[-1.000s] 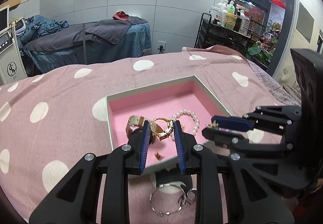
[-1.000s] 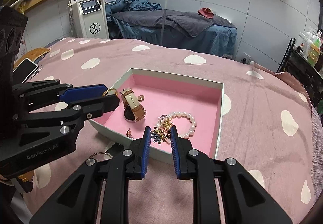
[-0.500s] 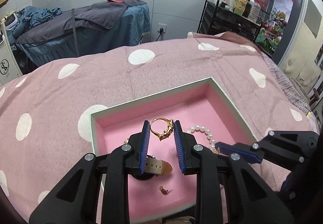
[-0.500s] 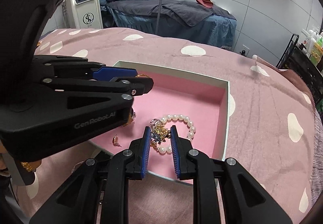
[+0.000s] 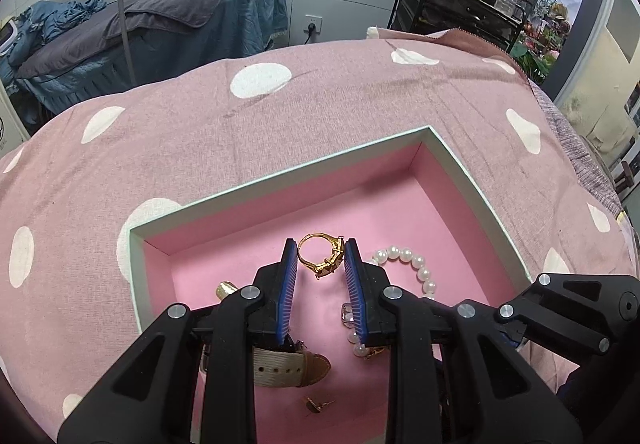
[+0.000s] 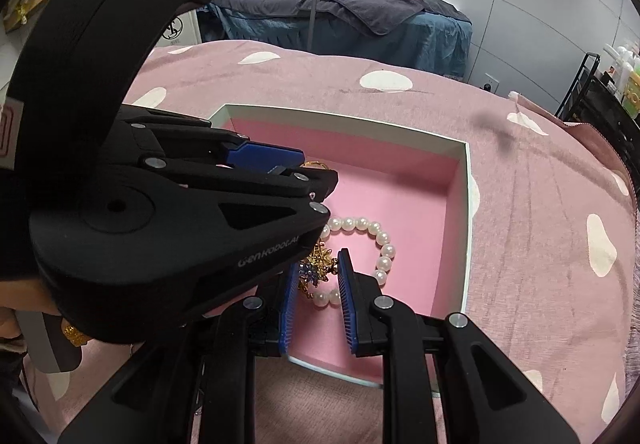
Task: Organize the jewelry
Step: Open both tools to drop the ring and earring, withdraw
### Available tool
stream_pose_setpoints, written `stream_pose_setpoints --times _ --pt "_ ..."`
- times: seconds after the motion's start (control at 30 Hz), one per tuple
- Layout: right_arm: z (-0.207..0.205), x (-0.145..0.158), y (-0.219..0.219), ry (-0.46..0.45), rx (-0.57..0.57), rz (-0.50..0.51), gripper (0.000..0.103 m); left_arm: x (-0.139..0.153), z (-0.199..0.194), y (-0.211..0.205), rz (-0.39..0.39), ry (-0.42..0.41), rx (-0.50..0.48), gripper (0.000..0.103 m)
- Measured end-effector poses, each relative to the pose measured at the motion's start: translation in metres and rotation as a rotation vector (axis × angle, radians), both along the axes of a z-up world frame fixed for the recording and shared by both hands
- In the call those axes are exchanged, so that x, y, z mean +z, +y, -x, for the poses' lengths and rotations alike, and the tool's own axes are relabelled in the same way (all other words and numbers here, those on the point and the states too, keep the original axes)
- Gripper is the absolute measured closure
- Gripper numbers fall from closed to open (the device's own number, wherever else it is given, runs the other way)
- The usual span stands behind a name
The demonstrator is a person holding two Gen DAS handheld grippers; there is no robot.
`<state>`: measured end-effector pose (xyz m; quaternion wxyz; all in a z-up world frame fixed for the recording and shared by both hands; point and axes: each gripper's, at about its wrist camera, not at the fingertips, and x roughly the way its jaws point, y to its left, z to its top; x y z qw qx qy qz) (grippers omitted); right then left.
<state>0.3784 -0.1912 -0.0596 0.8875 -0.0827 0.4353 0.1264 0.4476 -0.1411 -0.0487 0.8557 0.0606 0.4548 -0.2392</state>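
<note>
The left gripper (image 5: 321, 258) reaches down into an open box (image 5: 248, 186) with a pink lining, its blue pads clamped on a gold ring (image 5: 322, 254) that sits between their tips. Just right of those fingers a pearl bracelet (image 5: 412, 264) curves across the lining, and under the left finger lies a watch (image 5: 292, 364) with a beige and tan strap; nearer the camera than the fingers, a small gold earring (image 5: 316, 404) rests on the pink floor. The box stands on a pink cloth with white dots (image 5: 260, 80). In the right wrist view, the right gripper (image 6: 318, 274) points into the near side of the same box (image 6: 466, 204), its blue pads pressed on a small gold and blue brooch (image 6: 316, 270) held between their tips. The pearl bracelet (image 6: 378, 240) loops just beyond and right of these fingers, its near beads showing between them. The other gripper (image 6: 288, 164) crosses in from the left, above the right one's left finger; grey lettering on its black body reads "GenRobot.AI". Behind it, a white machine shows part of a round black logo too cut off to read.
</note>
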Motion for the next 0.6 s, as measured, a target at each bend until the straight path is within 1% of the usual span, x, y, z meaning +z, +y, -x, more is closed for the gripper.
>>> stream_pose_setpoints --times 0.3,0.37,0.4,0.43,0.47,0.5,0.53,0.57,0.6 --pt "-0.004 -0.002 0.001 0.01 -0.002 0.002 0.084 -0.006 -0.002 -0.01 -0.028 0.004 -0.006 0.077" --pt "-0.003 -0.002 0.0 0.007 -0.004 0.0 0.084 -0.005 -0.002 -0.009 -0.029 0.008 -0.002 0.069" --pt "-0.003 -0.003 0.0 0.007 -0.004 -0.003 0.083 -0.004 -0.001 -0.008 -0.025 0.002 0.003 0.053" --pt "-0.002 -0.002 -0.001 0.004 -0.004 -0.006 0.083 0.0 0.0 -0.006 -0.018 -0.014 0.012 0.041" --pt "-0.002 -0.002 -0.001 0.001 -0.001 -0.006 0.082 0.003 0.001 -0.004 -0.013 -0.032 0.024 0.038" --pt "-0.001 -0.001 -0.001 -0.005 0.002 -0.005 0.079 0.006 0.002 -0.001 -0.009 -0.046 0.034 0.036" --pt "0.003 0.0 -0.001 -0.012 0.0 -0.005 0.073 0.01 0.003 0.001 -0.002 -0.055 0.038 0.034" --pt "0.005 0.001 -0.002 -0.021 -0.004 -0.01 0.069 0.014 0.005 0.003 0.007 -0.061 0.039 0.032" --pt "0.007 0.003 -0.002 -0.03 -0.009 -0.019 0.063 0.019 0.007 0.006 0.019 -0.072 0.042 0.027"
